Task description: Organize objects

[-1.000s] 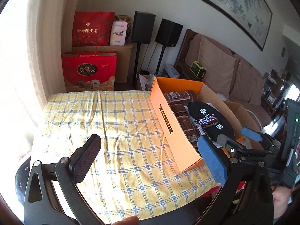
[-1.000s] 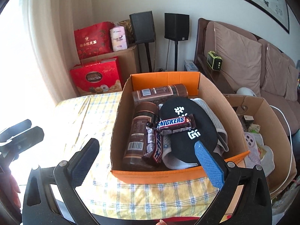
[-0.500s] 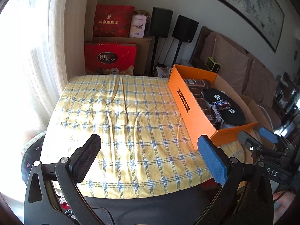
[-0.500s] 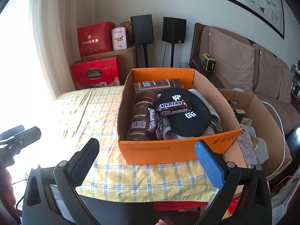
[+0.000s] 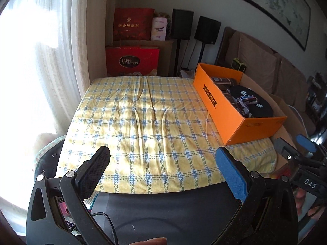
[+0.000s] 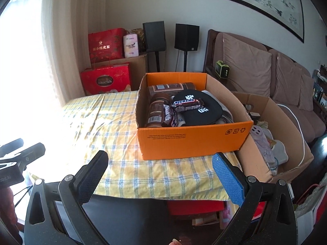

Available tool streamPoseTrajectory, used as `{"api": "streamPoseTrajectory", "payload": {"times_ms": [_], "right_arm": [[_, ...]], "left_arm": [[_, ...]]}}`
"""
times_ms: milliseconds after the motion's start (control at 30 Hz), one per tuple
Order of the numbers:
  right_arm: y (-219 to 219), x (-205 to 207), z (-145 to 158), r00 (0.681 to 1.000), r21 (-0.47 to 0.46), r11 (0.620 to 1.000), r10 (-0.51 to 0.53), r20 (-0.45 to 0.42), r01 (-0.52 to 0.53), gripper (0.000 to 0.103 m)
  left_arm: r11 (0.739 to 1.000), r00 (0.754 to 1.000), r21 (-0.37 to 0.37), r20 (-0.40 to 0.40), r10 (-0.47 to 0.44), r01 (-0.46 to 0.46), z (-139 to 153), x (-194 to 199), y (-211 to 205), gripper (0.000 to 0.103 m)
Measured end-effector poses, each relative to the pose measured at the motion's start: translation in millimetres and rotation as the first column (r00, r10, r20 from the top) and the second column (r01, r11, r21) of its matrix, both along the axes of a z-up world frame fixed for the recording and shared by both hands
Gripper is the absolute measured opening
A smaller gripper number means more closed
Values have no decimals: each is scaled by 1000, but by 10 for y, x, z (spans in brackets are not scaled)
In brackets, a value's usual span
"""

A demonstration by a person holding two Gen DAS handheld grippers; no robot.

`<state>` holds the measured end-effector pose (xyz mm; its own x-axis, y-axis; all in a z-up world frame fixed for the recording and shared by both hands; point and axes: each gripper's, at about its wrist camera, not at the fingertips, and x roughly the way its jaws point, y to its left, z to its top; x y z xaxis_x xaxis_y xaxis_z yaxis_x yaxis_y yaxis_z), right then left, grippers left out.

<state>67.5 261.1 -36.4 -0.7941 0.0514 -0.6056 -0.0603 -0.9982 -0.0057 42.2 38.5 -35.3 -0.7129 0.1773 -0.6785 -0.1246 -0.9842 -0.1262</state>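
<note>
An orange cardboard box stands on the right part of a table under a yellow checked cloth. Inside lie brown jars, a black cap and a Snickers bar on top of the cap. My left gripper hangs open above the table's near edge, holding nothing. My right gripper is open and empty too, in front of the box's near wall. The other gripper's blue tips show at the right of the left wrist view.
A larger brown carton with mixed items sits right of the table, beside a brown sofa. Red gift bags, two black speakers and a curtained window stand behind and left. Dark furniture lies under the near edge.
Both grippers have pulled back and up from the box, so more of the table and the box's outer walls show. Both stay open and empty.
</note>
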Motion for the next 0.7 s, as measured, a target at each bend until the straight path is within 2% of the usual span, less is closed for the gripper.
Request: {"api": "streamPoseTrajectory", "payload": {"times_ms": [233,700], "right_arm": [[31,44,39,1000,1,1000,-20,-10,20,103],[28,57,61,1000,-4,1000,-27,-15,27,103]], "left_arm": [[1000,1000,17,-2,4,-4,28,7,-52,103],[1000,999,4,-25,21,-21,88,37,-98,103]]}}
